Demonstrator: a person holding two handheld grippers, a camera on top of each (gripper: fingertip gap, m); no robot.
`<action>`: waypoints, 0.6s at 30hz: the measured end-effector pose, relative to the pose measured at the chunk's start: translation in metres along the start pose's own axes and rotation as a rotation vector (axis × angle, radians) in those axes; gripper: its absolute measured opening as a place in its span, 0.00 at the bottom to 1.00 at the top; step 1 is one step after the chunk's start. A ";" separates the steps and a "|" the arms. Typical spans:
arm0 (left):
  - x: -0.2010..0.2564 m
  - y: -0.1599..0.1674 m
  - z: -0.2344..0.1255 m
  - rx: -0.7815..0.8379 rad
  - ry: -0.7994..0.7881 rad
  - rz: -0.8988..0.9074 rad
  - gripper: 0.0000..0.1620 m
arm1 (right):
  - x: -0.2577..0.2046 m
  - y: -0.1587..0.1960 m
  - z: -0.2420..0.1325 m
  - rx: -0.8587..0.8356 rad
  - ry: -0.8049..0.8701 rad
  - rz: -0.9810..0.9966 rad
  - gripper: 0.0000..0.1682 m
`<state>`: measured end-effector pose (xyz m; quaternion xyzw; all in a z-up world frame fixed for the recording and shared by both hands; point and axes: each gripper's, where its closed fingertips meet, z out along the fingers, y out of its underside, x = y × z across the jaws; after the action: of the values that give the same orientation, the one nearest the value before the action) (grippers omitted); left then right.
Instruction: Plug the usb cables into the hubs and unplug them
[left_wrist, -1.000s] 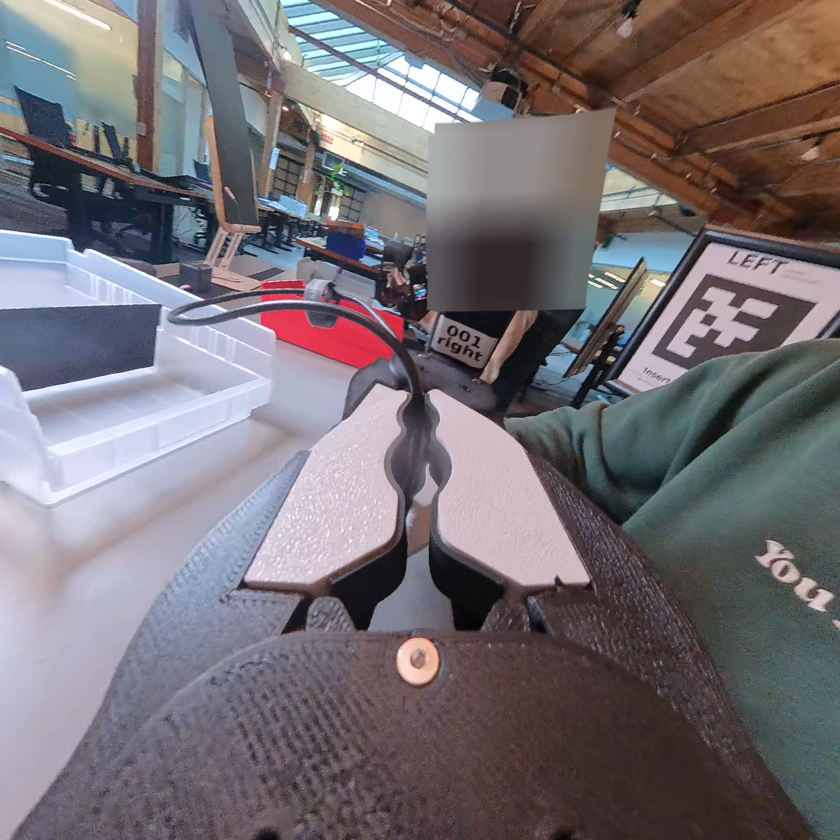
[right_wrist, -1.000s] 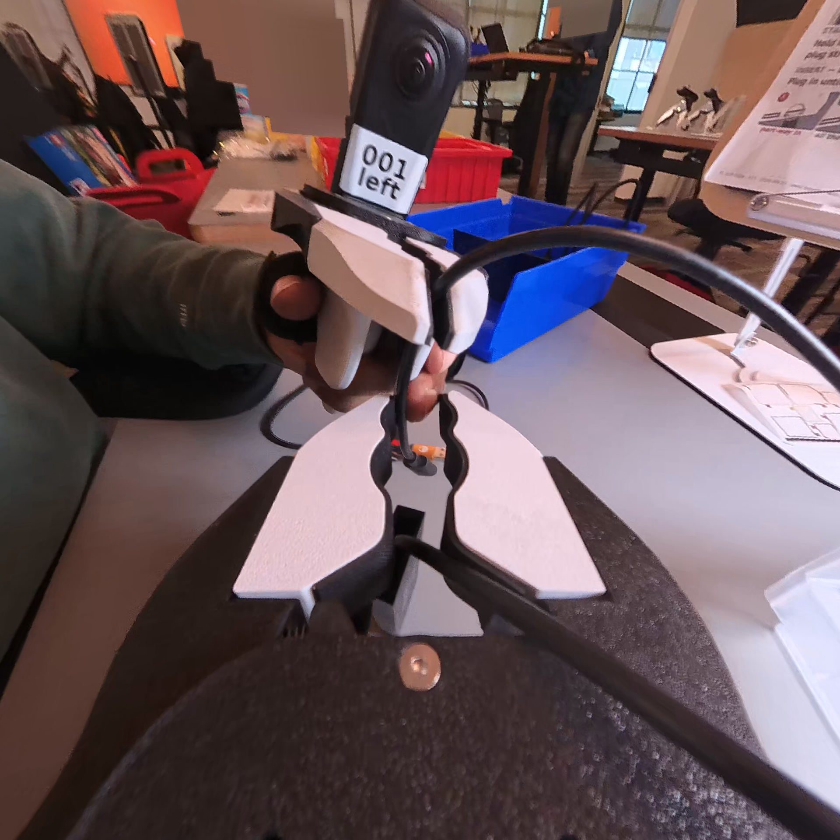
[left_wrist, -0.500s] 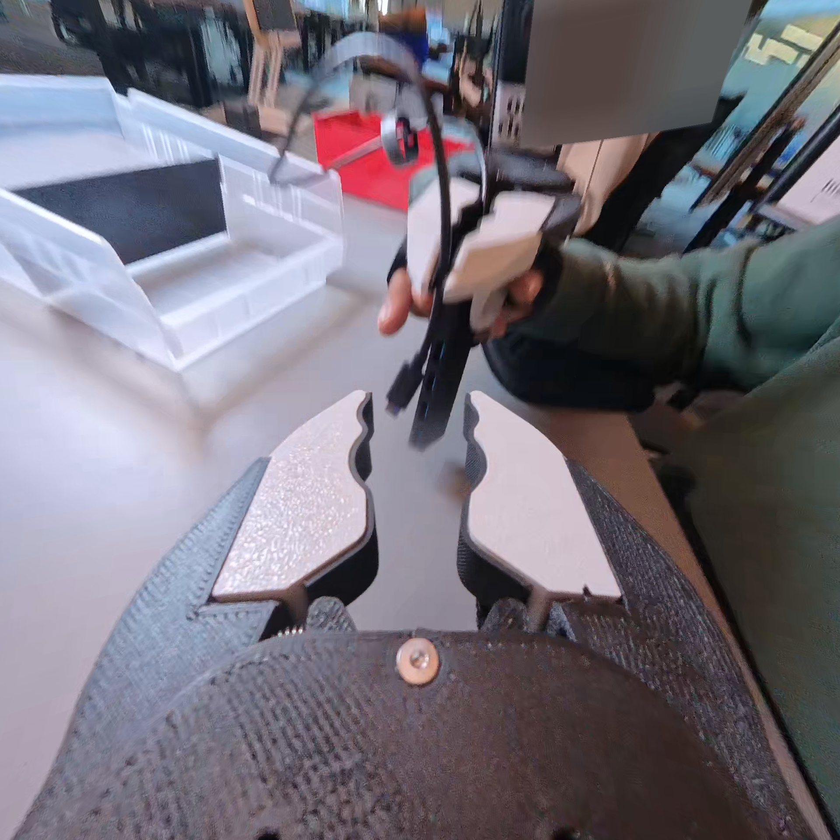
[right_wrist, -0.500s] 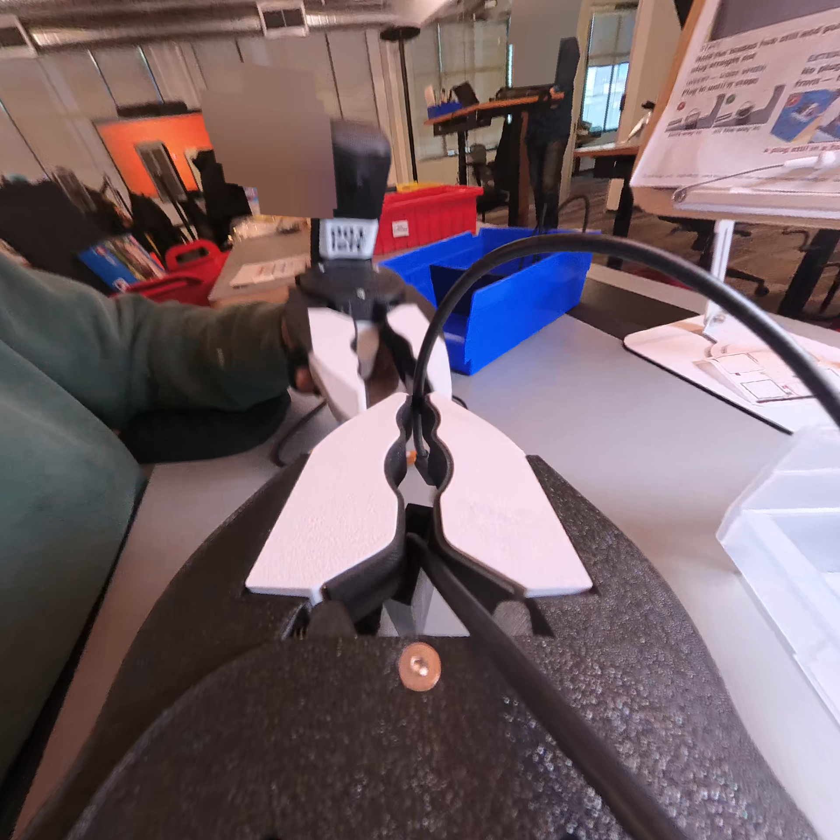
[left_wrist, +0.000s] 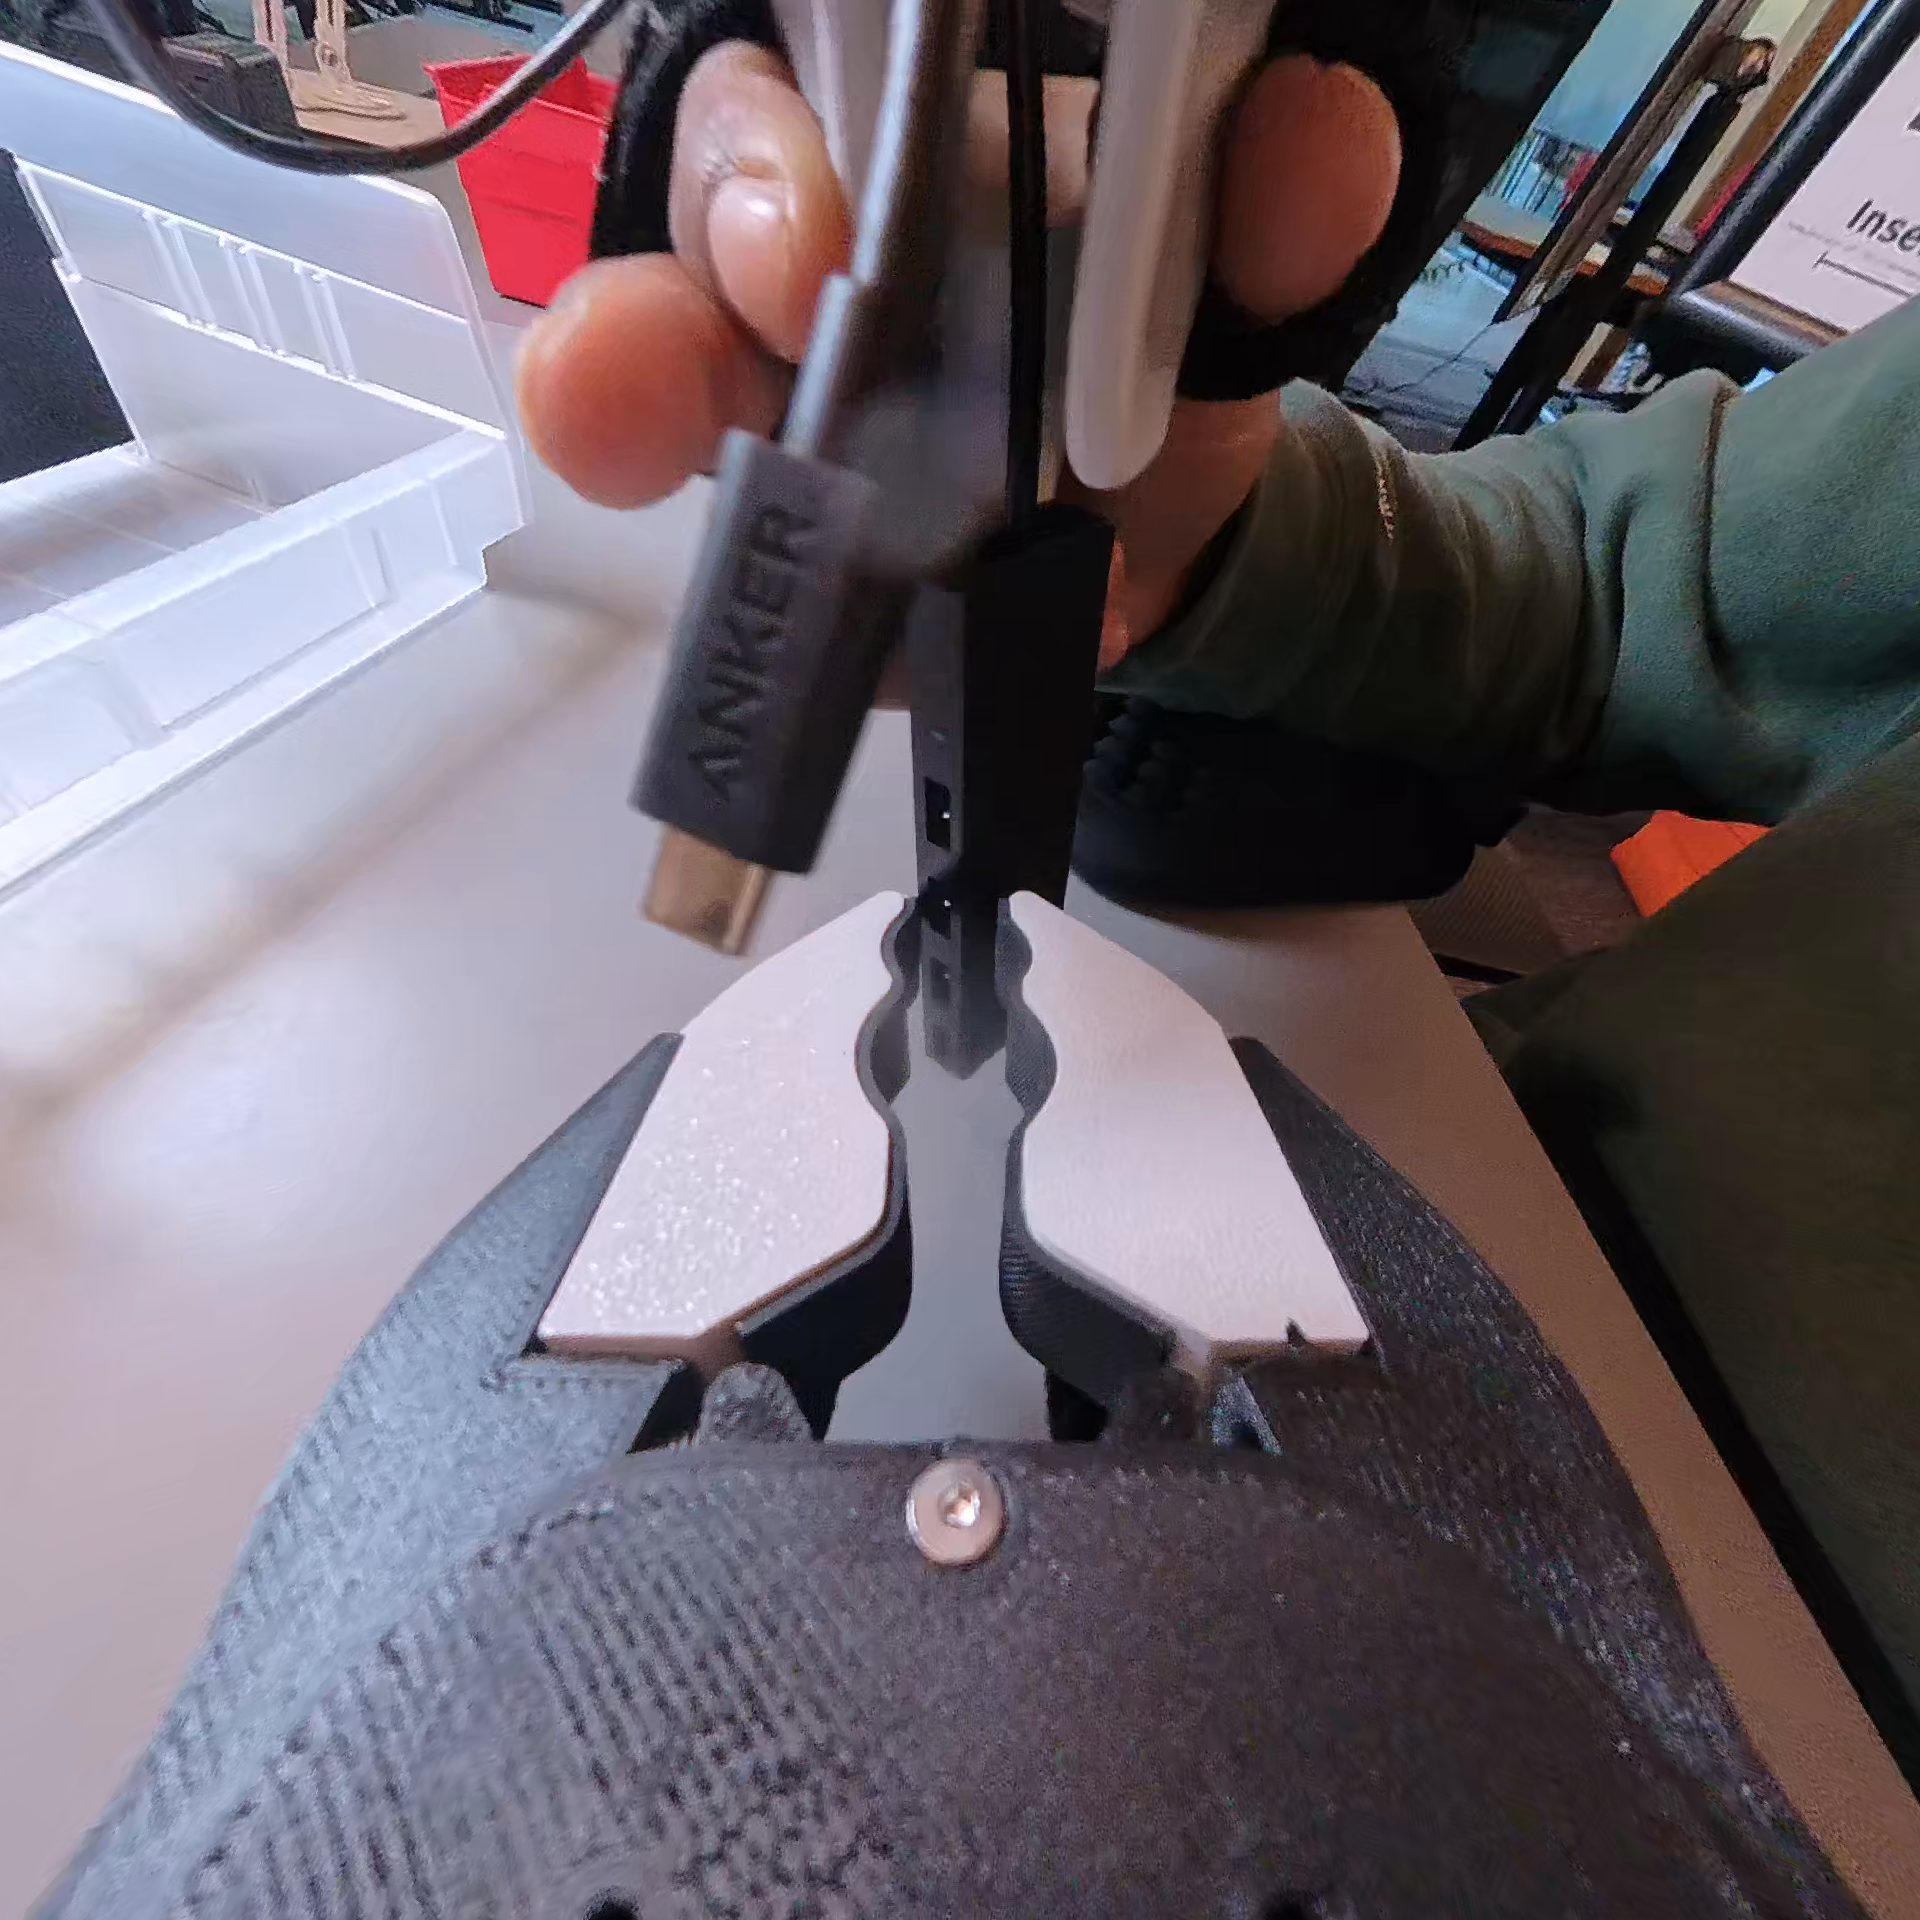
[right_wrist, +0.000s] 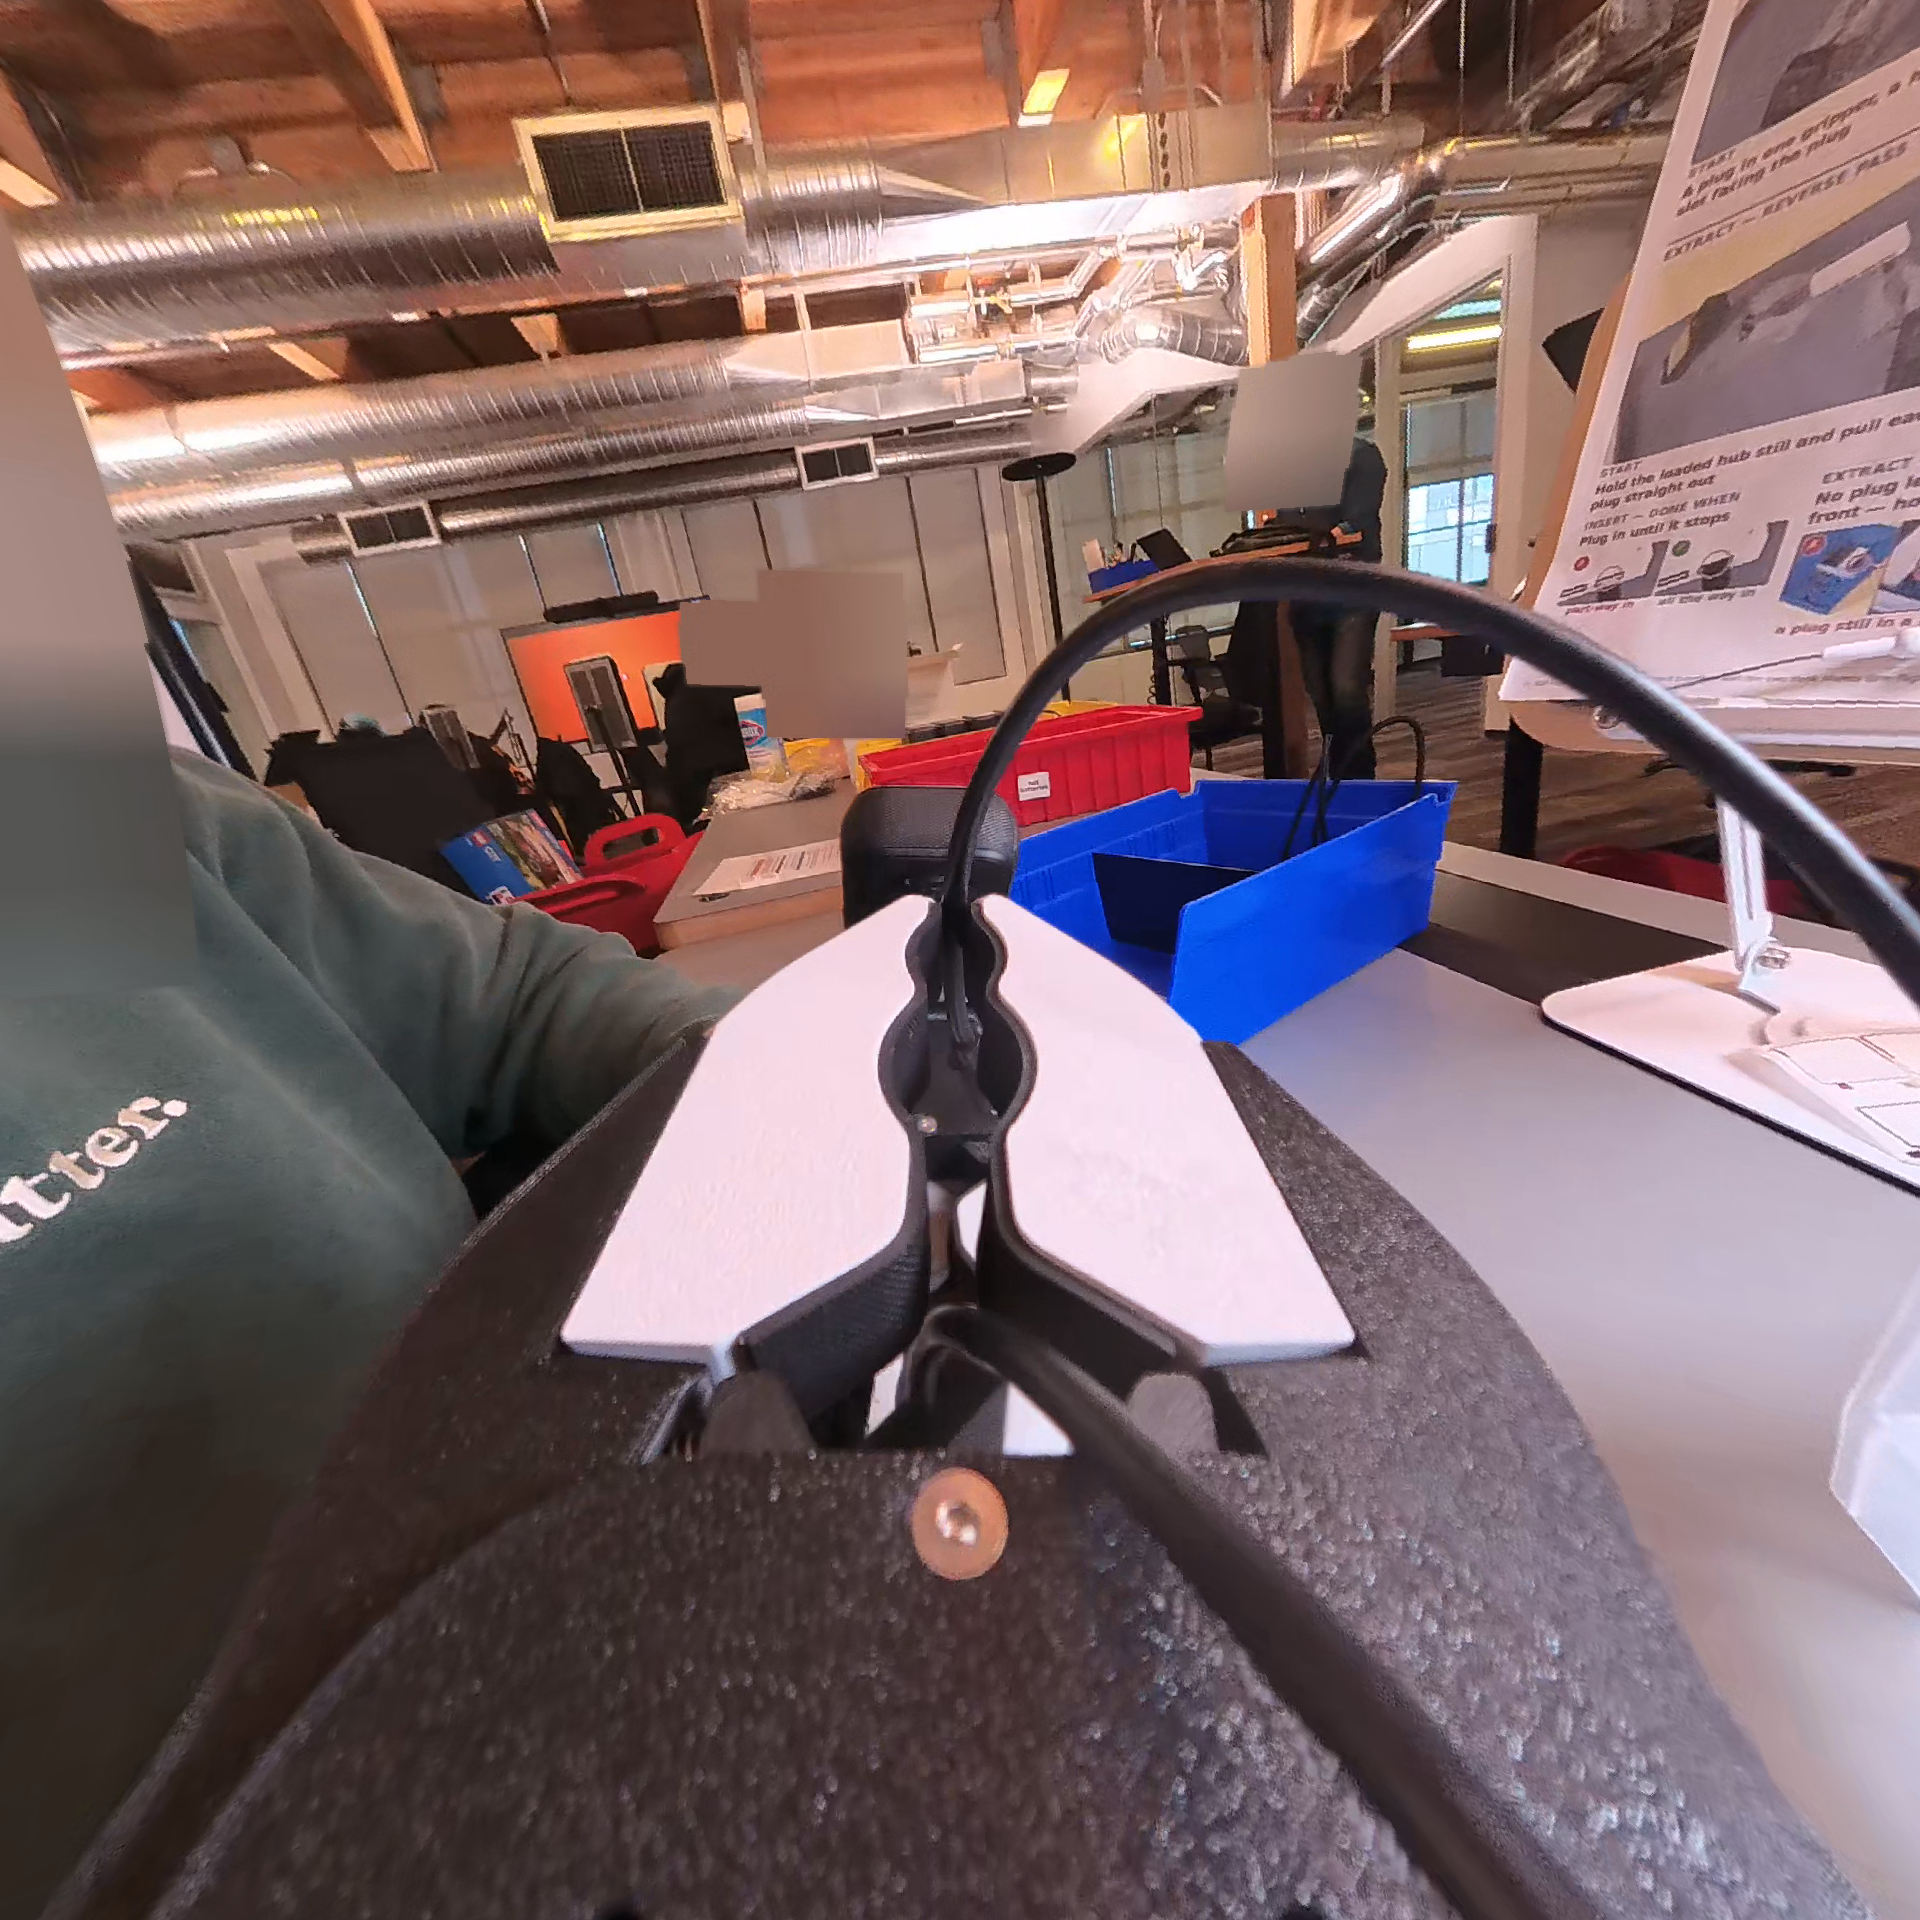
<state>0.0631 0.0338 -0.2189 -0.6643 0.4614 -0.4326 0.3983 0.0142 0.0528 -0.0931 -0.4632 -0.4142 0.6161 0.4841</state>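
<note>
Left gripper (left_wrist: 961, 935) jaws stand narrowly apart around the lower end of a slim black hub (left_wrist: 992, 727), contact unclear. A dark USB-C plug (left_wrist: 753, 675) hangs just beside it, left. A hand (left_wrist: 935, 260) holds the right gripper (left_wrist: 1101, 260) above.

A white plastic bin (left_wrist: 239, 540) sat on the grey table (left_wrist: 312, 1091), left of the left gripper. Ahead and right of the right gripper stood a blue bin (right_wrist: 1278, 914), a red bin (right_wrist: 1049, 764) behind it, and an instruction sheet (right_wrist: 1756, 395) on a white stand (right_wrist: 1704, 1023).
</note>
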 end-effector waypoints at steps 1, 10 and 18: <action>0.001 0.001 -0.001 -0.013 0.003 0.006 0.08 | 0.000 -0.001 0.000 0.002 0.003 -0.004 0.02; -0.009 0.017 -0.027 -0.112 -0.047 0.035 0.02 | 0.012 0.013 -0.011 -0.105 0.049 -0.010 0.02; -0.010 0.036 -0.007 -0.227 -0.054 0.061 0.36 | 0.002 0.017 -0.008 -0.124 -0.007 0.005 0.03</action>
<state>0.0445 0.0333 -0.2520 -0.7022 0.5165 -0.3474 0.3455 0.0176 0.0524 -0.1116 -0.4911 -0.4520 0.5920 0.4518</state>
